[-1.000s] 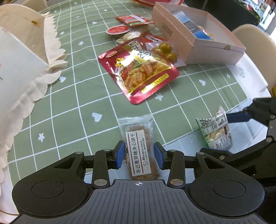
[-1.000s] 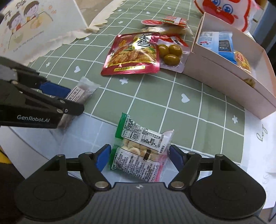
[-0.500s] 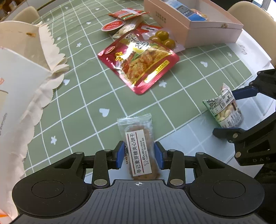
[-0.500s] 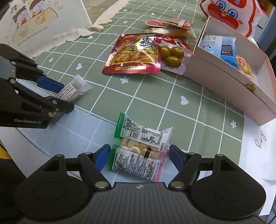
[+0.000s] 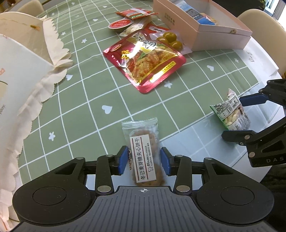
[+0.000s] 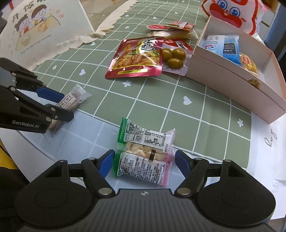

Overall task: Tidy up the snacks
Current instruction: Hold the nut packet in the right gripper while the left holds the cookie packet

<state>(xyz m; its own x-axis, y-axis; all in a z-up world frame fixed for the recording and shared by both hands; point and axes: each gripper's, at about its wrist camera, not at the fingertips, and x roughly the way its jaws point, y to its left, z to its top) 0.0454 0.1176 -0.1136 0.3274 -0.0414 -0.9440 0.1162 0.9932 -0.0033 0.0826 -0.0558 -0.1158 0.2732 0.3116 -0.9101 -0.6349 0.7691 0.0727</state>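
1. The left wrist view looks steeply down along its own left gripper, close over the near edge of the tablecloth, facing the far pink box.
2. The right wrist view sits equally close over that edge, further towards the box's side.
3. Both views share the red pouch, the box, and each other's gripper.

- Biscuit packet: near end hidden under the camera housing in the left wrist view.
- Cartoon-faced bag: cut off by the top edge.
- Pink box: far wall hides part of its contents.
- Small print on the nut packet: too small to read.
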